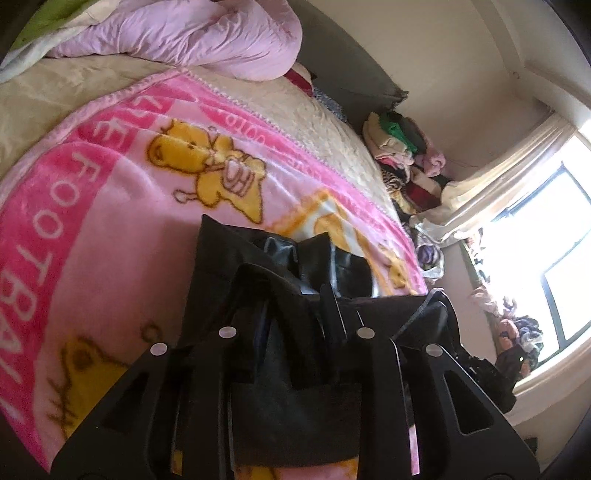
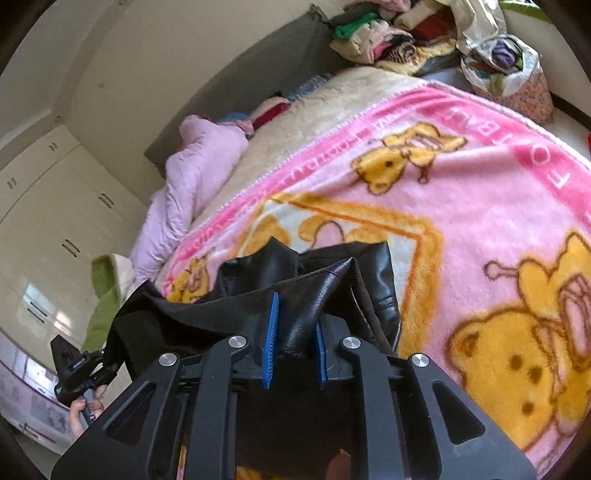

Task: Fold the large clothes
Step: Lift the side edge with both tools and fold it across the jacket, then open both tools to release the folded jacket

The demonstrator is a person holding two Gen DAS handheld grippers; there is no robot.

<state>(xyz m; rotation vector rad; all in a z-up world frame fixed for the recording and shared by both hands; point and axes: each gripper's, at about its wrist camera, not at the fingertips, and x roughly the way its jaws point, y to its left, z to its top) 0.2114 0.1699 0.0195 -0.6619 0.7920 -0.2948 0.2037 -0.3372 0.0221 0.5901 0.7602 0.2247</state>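
Pink fleece blanket (image 2: 461, 206) with yellow bears covers the bed and takes up most of both views; a lilac quilt (image 1: 192, 33) is bunched at its far end, and heaped clothes (image 1: 402, 147) sit off the far corner near the bright window (image 1: 546, 240). Across the blanket's near part lies the black leather jacket (image 2: 373, 273), its top edge stretched sideways between the two tools, the rest lying ahead of them on the blanket. A fold of it sits between the blue pads of the right gripper (image 2: 295, 332), which stand narrow and look pinched on it. Dark cloth also bunches around the left gripper (image 1: 295, 306); whether that one grips I cannot tell. Nothing else lies on the blanket around the jacket.
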